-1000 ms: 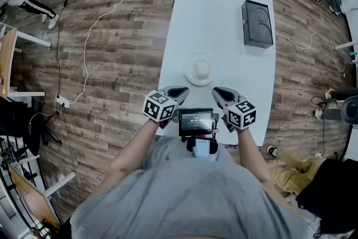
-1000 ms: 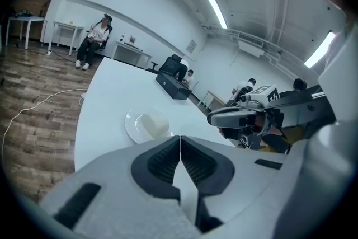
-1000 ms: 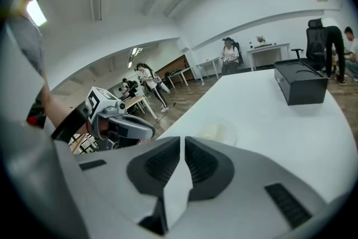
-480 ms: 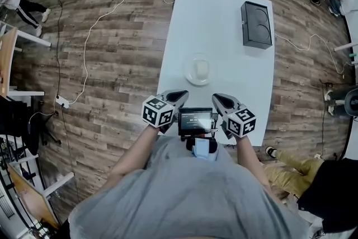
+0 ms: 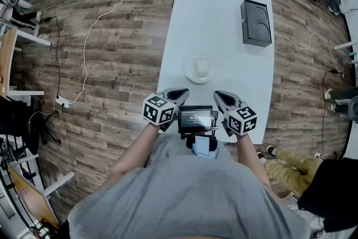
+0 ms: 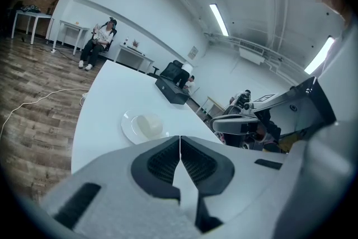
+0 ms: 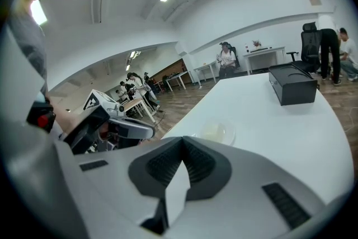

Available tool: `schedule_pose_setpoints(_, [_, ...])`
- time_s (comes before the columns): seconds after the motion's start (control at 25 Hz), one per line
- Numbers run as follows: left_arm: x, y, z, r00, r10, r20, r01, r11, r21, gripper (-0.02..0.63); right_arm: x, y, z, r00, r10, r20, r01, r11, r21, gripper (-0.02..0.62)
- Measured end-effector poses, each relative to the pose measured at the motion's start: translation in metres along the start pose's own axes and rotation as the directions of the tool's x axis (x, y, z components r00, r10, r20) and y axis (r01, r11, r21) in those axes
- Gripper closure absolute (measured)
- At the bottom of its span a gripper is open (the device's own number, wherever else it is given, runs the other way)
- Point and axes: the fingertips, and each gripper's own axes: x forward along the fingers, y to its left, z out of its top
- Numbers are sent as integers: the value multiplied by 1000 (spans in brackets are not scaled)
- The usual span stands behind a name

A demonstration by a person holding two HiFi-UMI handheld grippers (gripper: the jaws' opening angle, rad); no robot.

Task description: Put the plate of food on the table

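At the near end of a long white desk point(image 5: 224, 8), a person holds the left tool point(image 5: 176, 93) and the right tool point(image 5: 219, 96) close in front of the body. Each gripper view shows its jaws pressed together, ribbed pads meeting, with nothing between them. The plate of food point(image 5: 198, 68) already sits on the desk straight ahead of both tools and apart from them. It lies about midway between their lines, so neither hand looks clearly nearer. From the left tool it lies forward and slightly right; from the right tool, forward and slightly left. The plate is round with a pale portion at its centre, so it has no long axis to line up with. Any reach would go straight away from the body. Farther up the desk, toward its right edge, stands a black box point(image 5: 257, 23) — well clear of the plate.
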Motion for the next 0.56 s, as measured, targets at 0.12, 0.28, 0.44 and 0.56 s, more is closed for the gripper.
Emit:
schedule_pose_setpoints(0.12, [-1, -1, 2, 1000, -4, 5, 4, 1000, -4, 586, -2, 1, 0, 1000, -4, -4, 4, 1000, -2, 565])
schedule_pose_setpoints(0.28, [0, -2, 4, 1000, -5, 9, 5, 1000, -10, 586, -3, 1, -1, 1000, -7, -9, 7, 1000, 0, 565])
schedule_pose_setpoints(0.44, [2, -2, 3, 1000, -9, 8, 9, 1000, -10, 586, -1, 3, -3, 1000, -4, -11, 4, 1000, 5, 565])
schedule_pose_setpoints(0.56, [2, -2, 1, 1000, -10, 6, 10, 1000, -8, 586, 1, 4, -5, 1000, -1, -14, 1, 1000, 4, 565])
